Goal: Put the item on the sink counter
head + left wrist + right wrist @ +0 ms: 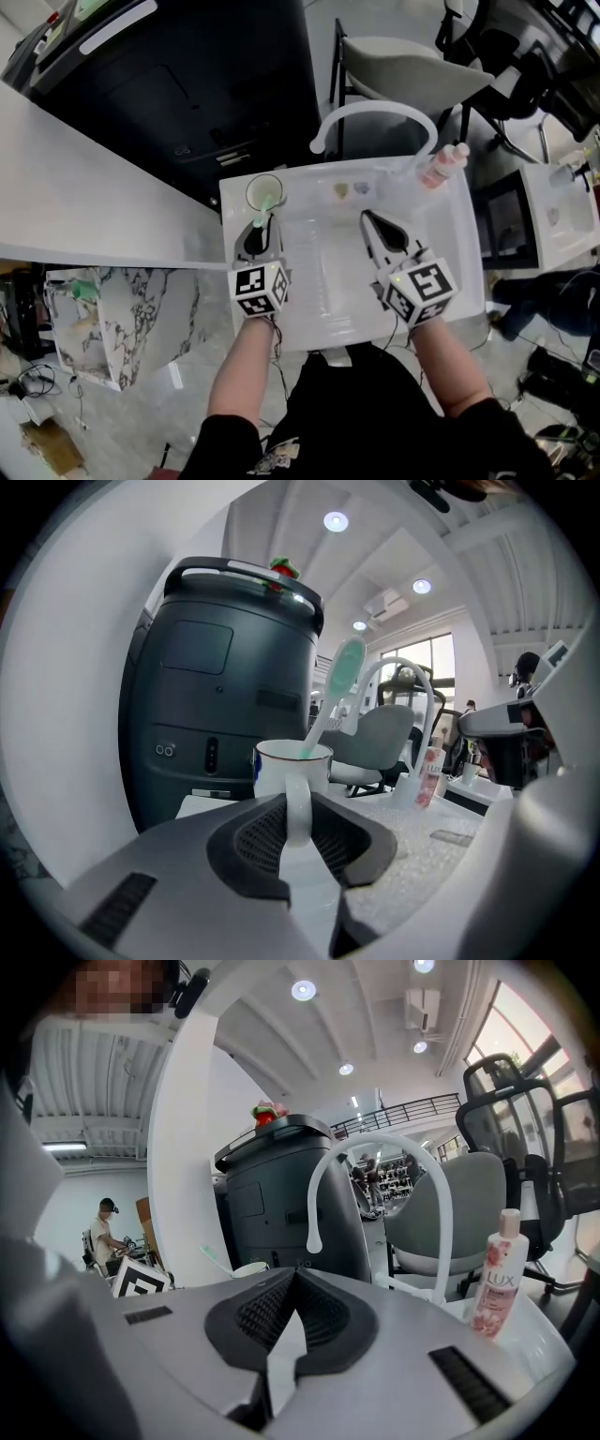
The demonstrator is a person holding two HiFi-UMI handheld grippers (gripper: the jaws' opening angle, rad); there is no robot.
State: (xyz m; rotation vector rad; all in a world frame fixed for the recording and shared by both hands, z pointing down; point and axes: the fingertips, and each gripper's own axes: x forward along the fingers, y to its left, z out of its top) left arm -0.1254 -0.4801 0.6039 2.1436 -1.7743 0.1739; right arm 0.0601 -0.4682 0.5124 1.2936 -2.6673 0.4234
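Presently, white ceramic mug (265, 192) with pale green toothbrush (333, 691) inside is seen at back-left corner of white speckled sink counter (450, 272); contact cannot be told. Its handle is clamped by left tongs (262, 225). Right tongs (367, 217) are held closed, empty, beside. White arched faucet (375, 117) and pink bottle (441, 169) are noted behind.
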